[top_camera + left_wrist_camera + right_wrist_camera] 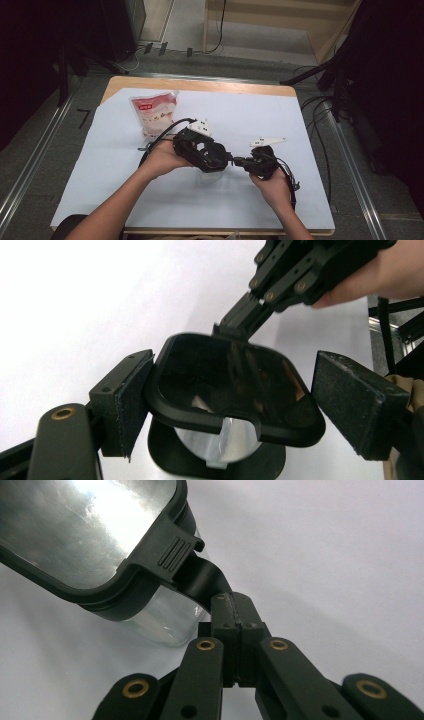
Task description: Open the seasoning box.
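A clear box (212,173) with a black-rimmed lid (225,385) sits mid-table on the white sheet. The lid is tilted up off the box body (165,620). My right gripper (234,610) is shut on the lid's black latch tab (202,577), reaching in from the right (236,161); it also appears at the top of the left gripper view (235,322). My left gripper (235,400) stands open with the lid between its pads (132,405); the left pad is close against the rim and the other pad stands a little off. From above, this gripper (220,159) covers most of the box.
A pink and white snack bag (155,112) lies at the far left of the white sheet (300,120) covering the wooden table. Cables trail from both grippers, and dark stands and more cables flank the table on the right (320,110).
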`<state>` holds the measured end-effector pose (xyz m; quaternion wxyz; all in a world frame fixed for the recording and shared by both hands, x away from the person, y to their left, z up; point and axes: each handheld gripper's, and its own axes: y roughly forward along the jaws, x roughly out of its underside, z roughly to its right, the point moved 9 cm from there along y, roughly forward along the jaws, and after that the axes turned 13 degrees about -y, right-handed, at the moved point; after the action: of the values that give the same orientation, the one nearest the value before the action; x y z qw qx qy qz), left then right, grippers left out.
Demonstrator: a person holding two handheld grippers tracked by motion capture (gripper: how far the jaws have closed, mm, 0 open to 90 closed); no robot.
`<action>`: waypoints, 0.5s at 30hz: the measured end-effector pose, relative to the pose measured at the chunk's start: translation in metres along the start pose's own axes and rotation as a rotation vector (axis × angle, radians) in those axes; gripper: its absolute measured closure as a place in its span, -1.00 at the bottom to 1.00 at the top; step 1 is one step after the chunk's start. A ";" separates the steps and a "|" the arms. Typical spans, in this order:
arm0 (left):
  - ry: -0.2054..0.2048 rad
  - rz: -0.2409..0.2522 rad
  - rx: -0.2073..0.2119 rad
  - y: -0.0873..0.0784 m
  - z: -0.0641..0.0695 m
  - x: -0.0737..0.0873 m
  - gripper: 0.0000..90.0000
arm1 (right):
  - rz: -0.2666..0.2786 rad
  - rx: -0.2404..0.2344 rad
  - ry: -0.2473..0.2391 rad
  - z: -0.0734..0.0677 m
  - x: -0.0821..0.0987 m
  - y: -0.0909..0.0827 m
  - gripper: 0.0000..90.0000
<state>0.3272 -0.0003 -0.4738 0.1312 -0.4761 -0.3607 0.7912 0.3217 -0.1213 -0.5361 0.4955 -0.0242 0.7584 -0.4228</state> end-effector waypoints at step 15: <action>-0.012 0.013 -0.039 0.004 0.000 -0.020 0.00 | 0.006 0.008 0.006 0.002 0.001 0.001 1.00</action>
<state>0.3386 -0.0146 -0.4635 0.1144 -0.4764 -0.3737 0.7876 0.3229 -0.1222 -0.5372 0.4946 -0.0187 0.7582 -0.4243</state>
